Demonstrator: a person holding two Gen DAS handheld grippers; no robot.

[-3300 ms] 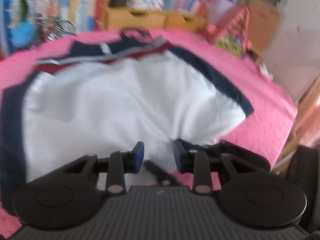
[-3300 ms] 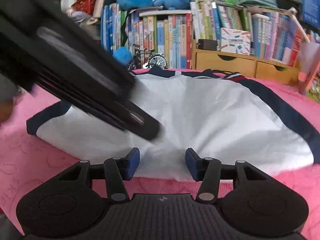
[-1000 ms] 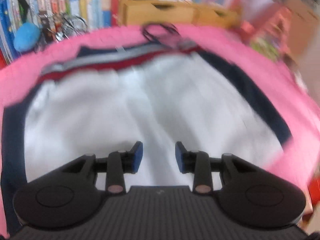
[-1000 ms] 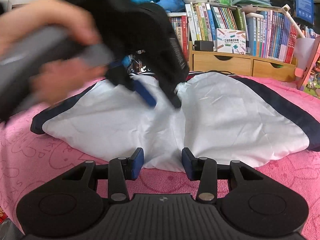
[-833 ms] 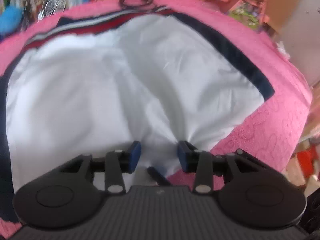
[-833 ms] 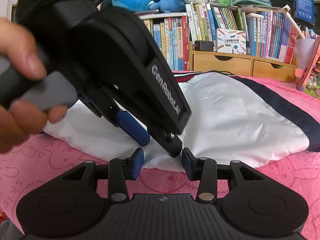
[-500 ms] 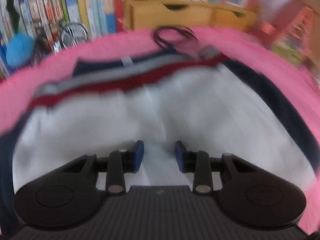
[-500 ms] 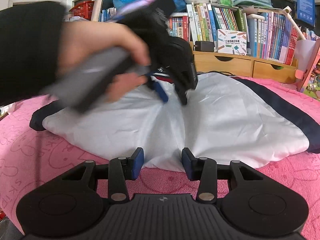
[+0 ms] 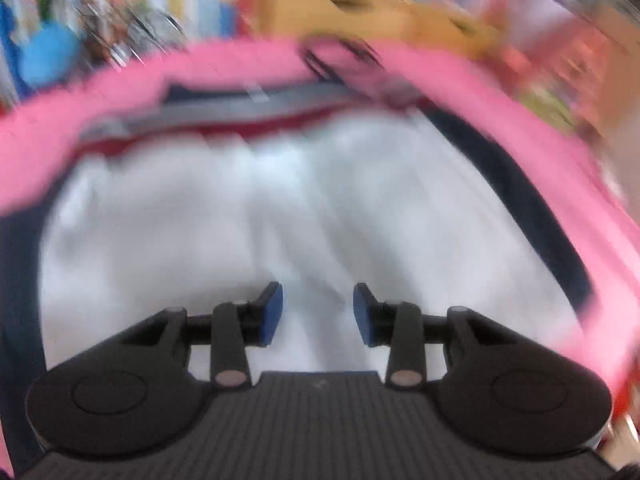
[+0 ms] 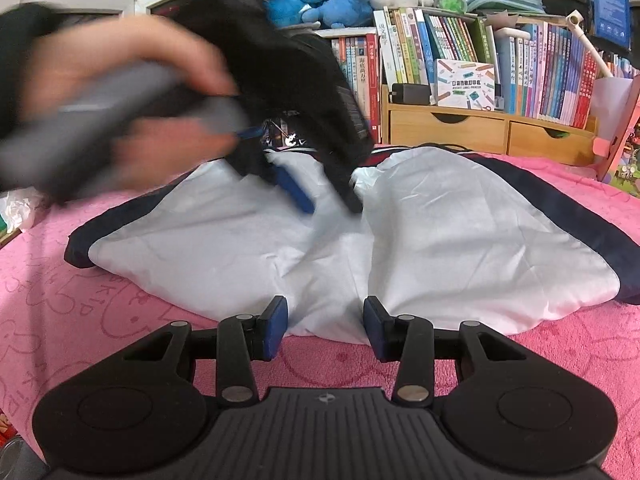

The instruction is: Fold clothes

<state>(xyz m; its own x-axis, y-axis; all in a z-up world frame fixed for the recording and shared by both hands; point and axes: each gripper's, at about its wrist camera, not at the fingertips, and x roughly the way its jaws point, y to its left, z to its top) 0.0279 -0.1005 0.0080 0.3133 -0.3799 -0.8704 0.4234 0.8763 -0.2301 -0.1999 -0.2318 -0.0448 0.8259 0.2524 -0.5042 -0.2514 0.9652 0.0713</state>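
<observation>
I see the pink embossed blanket [image 10: 560,344] carrying the white navy-trimmed garment [image 10: 460,248], spread flat. Only my right view is sharp: wooden drawer unit [image 10: 472,130] behind, left gripper [image 10: 332,200] spread, tips above the garment's centre crease. Left view is blurred. Right gripper [image 10: 325,330] spread at the near hem.

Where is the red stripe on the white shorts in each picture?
Left wrist view: the red stripe runs across the far top edge of the white shorts, blurred, above the left gripper.
Right wrist view: only a short piece of it shows at the far edge, just right of the left gripper, which hides the rest.
Shared landmark: the wooden drawer box behind the shorts.
</observation>
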